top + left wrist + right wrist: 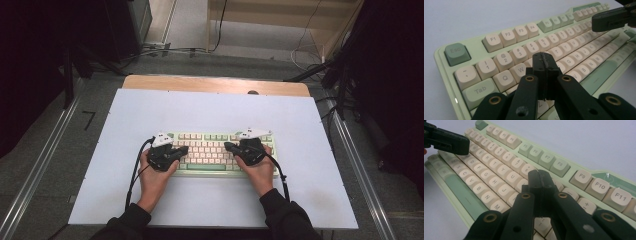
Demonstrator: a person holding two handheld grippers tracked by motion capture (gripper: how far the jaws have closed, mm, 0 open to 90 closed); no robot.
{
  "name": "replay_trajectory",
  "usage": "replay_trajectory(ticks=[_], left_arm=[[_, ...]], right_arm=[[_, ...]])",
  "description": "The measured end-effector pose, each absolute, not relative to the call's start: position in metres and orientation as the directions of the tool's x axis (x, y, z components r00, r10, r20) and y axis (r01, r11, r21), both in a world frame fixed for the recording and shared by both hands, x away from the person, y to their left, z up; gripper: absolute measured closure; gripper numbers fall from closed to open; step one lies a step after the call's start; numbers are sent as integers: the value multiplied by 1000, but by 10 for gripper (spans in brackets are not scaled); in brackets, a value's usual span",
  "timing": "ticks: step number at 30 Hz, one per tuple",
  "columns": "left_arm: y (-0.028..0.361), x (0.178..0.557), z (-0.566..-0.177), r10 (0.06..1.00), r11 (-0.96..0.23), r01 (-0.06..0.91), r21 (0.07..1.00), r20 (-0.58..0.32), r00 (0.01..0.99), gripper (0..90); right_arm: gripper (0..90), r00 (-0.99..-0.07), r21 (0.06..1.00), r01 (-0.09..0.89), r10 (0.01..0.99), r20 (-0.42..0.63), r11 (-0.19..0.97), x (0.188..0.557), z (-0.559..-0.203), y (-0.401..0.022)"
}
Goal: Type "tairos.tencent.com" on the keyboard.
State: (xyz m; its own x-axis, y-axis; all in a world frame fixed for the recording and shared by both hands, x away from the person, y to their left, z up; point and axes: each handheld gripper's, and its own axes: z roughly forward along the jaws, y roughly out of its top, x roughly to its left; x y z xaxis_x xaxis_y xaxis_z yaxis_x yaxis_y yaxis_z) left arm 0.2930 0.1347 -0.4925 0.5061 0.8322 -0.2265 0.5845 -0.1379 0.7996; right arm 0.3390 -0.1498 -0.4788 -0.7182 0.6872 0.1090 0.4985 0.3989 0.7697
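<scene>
A pale green keyboard (209,170) with cream keycaps lies near the middle of a white table top (150,110). My left gripper (184,149) hovers over the keyboard's left half, its tip pointing right, jaws pressed together with nothing between them. In the left gripper view my left gripper (544,58) hangs above the keyboard's (446,67) letter rows near W and E. My right gripper (228,146) mirrors it over the right half, pointing left, also shut and empty. In the right gripper view my right gripper (539,175) sits above the keyboard's (576,167) upper letter rows.
A wooden strip (215,84) borders the table's far edge. Metal rails (45,160) run along the floor on both sides, and cables (300,55) lie on the floor beyond. Bare table surface surrounds the keyboard.
</scene>
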Motion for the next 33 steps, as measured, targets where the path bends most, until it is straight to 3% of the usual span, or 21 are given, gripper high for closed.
replay_trajectory(ticks=[33], left_arm=[[135,292,-496,835,-171,602,780,-210,509,900]], right_arm=[[876,-717,769,498,689,105,401,338,-478,-151]])
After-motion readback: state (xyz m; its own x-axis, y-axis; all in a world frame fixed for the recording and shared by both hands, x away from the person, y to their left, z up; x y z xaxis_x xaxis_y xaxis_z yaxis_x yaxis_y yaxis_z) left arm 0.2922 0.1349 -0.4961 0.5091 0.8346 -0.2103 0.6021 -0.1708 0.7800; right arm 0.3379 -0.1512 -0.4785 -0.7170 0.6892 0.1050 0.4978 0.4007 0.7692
